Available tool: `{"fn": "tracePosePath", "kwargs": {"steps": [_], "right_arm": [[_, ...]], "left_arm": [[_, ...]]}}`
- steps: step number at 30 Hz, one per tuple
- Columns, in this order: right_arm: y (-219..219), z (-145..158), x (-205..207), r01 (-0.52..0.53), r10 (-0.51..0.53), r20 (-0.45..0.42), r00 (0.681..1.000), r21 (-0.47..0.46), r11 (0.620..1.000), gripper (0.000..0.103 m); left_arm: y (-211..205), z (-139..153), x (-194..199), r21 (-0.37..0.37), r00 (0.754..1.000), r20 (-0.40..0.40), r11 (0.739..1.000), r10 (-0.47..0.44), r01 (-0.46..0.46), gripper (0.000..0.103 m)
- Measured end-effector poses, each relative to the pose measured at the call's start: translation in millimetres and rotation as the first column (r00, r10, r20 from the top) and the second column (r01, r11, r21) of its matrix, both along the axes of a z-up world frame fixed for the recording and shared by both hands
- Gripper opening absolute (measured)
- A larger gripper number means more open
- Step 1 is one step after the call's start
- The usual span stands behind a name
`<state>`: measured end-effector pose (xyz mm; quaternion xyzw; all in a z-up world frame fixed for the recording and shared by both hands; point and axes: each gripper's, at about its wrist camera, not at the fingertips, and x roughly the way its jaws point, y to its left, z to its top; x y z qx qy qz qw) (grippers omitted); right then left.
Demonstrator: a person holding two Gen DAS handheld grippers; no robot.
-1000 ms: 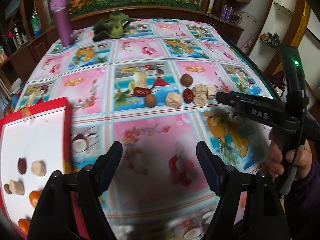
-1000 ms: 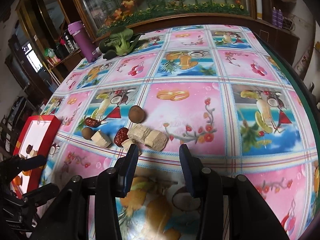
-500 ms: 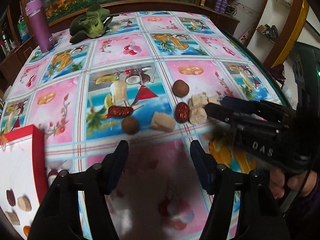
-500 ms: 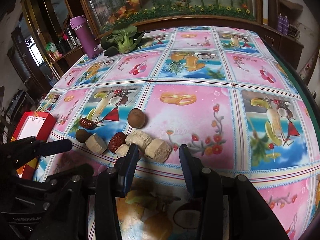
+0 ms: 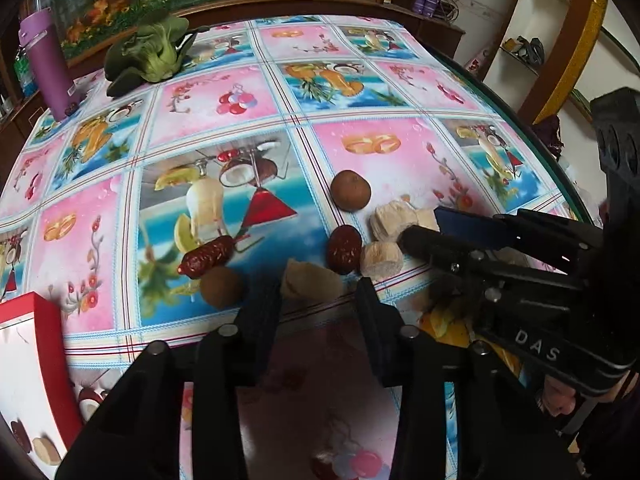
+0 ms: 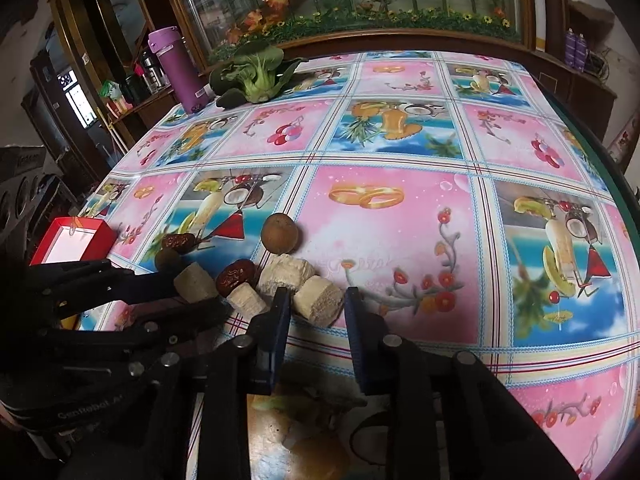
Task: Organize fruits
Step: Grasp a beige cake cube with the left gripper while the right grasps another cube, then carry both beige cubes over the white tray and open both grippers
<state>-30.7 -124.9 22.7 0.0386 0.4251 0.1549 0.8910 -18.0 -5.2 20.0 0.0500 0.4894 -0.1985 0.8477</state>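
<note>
Loose fruit pieces lie mid-table: two red dates [image 5: 346,250], two brown round fruits [image 5: 351,191] and several beige chunks [image 5: 394,220]. My left gripper [image 5: 312,296] straddles one beige chunk [image 5: 310,284]. Its jaws are closing, with a small gap still showing on the right side. My right gripper [image 6: 316,304] reaches in from the right, its jaws closing on another beige chunk [image 6: 320,300], and the pads meet its sides. A red tray [image 5: 48,320] with a white inside sits at the near left and holds a few pieces.
A purple bottle [image 5: 46,64] and a green bok choy [image 5: 152,52] stand at the far left of the patterned tablecloth. The table's dark edge [image 5: 552,168] curves along the right. A wooden cabinet runs behind. A hand [image 5: 560,396] holds the right tool.
My left gripper has moved from beside the red tray up to the fruit cluster and narrowed around a beige chunk. The right gripper stayed put and narrowed onto its chunk.
</note>
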Motion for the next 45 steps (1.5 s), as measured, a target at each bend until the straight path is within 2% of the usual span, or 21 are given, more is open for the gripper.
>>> {"fn": "tracePosePath", "kwargs": {"steps": [3, 14, 17, 22, 32, 45], "right_arm": [[-1.1, 0.1, -0.2, 0.001, -0.001, -0.003, 1.0, 0.007, 1.0, 0.026], [-16.4, 6.5, -14.0, 0.042, -0.04, -0.019, 0.999, 0.099, 0.994, 0.026], [-19.3, 10.9, -22.0, 0.054, -0.052, -0.019, 0.998, 0.126, 0.991, 0.026], [-13.0, 25.7, -37.4, 0.049, -0.05, 0.005, 0.999, 0.138, 0.989, 0.026], [47.4, 63.8, -74.3, -0.069, 0.06, 0.096, 0.994, 0.09, 0.994, 0.026], [134.7, 76.1, -104.3, -0.217, 0.213, 0.13, 0.968, 0.012, 0.976, 0.026]], "left_arm": [[2.0, 0.3, 1.2, -0.015, 1.0, 0.005, 1.0, 0.003, -0.003, 0.031], [1.7, 5.1, -14.3, -0.054, 1.0, 0.011, 0.999, -0.003, 0.004, 0.031], [6.3, 13.2, -26.3, -0.049, 0.999, 0.036, 0.999, 0.015, -0.013, 0.031], [19.2, 31.0, -52.2, 0.001, 0.99, 0.131, 0.998, 0.059, -0.06, 0.031], [59.8, 62.7, -93.5, 0.006, 0.957, 0.239, 0.986, 0.163, -0.169, 0.031], [131.8, 78.9, -135.1, -0.041, 0.904, 0.314, 0.955, 0.291, -0.294, 0.031]]}}
